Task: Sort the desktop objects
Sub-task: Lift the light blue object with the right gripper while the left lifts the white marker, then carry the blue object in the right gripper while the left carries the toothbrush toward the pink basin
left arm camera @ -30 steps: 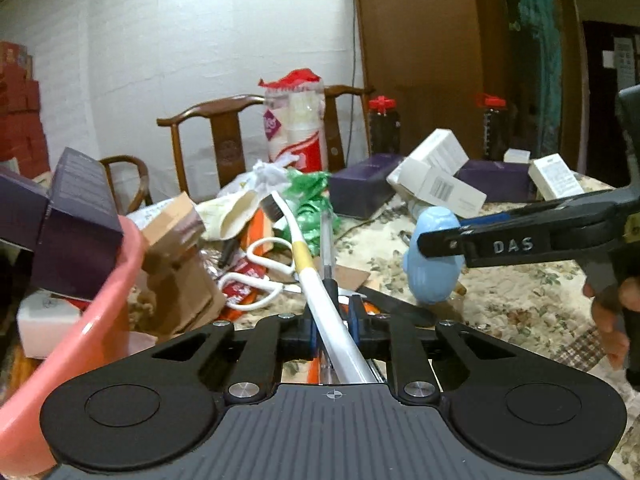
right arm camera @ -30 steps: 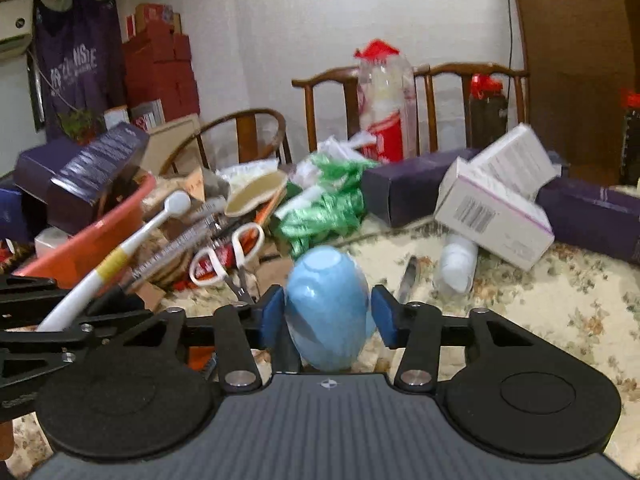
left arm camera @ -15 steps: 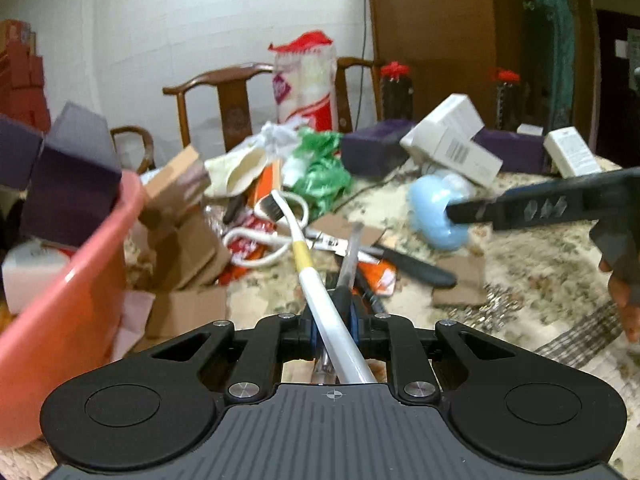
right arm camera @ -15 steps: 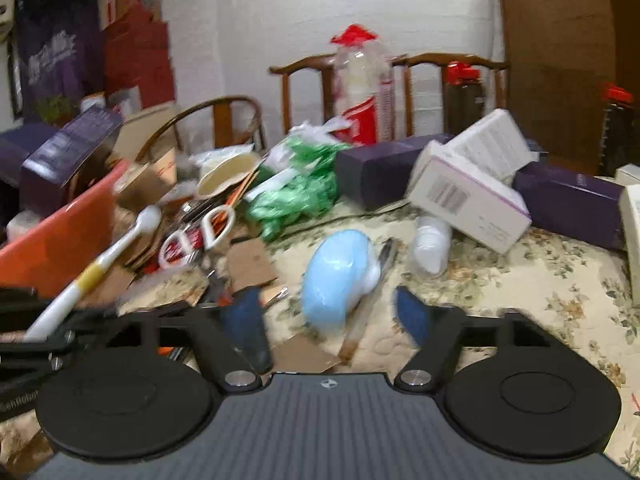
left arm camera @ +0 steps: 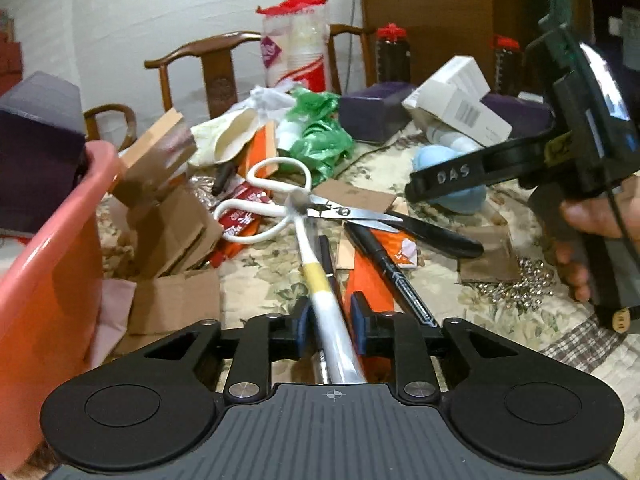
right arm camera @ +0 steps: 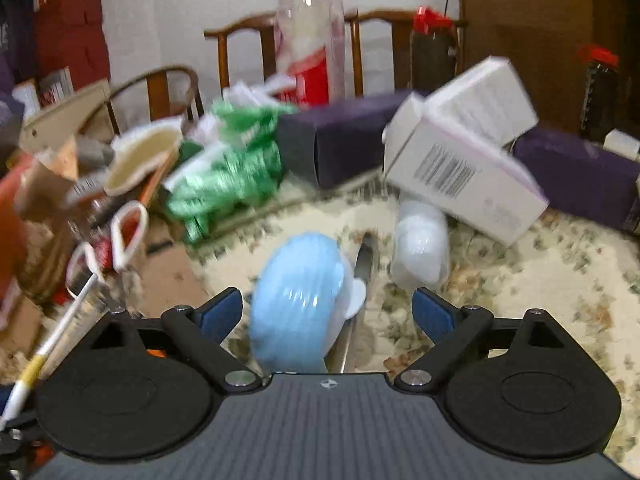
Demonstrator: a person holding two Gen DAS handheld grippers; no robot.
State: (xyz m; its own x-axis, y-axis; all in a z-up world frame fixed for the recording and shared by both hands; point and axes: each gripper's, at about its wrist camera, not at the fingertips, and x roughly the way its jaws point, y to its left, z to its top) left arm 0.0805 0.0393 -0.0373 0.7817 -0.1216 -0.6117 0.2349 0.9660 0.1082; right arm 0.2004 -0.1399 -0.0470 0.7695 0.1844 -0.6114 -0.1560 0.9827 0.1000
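Note:
A white toothbrush [left arm camera: 316, 276] with a yellow band lies between the pads of my left gripper [left arm camera: 330, 320]. Its jaws are opening, a thin gap shows on each side of the handle, and the brush head rests on the white scissors [left arm camera: 276, 196]. A light-blue rounded plastic thing [right arm camera: 296, 312] lies on the flowered tablecloth between the fingers of my right gripper [right arm camera: 327, 304]. Those jaws are opening too and stand wide, clear of it on both sides. In the left wrist view a right-gripper finger [left arm camera: 452, 180] crosses in front of the blue thing [left arm camera: 434, 158].
A pink basin [left arm camera: 52, 240] holding a purple box stands at the left, with torn cardboard [left arm camera: 172, 232] beside it. A black marker [left arm camera: 396, 276], metal pins [left arm camera: 516, 288], a green bag [right arm camera: 228, 176], a white bottle [right arm camera: 420, 240], white boxes [right arm camera: 460, 172] and purple boxes [right arm camera: 340, 136] crowd the table.
The left gripper has sunk toward the table and loosened on the toothbrush, whose head dropped onto the scissors. The right gripper has let go of the blue thing and spread wide.

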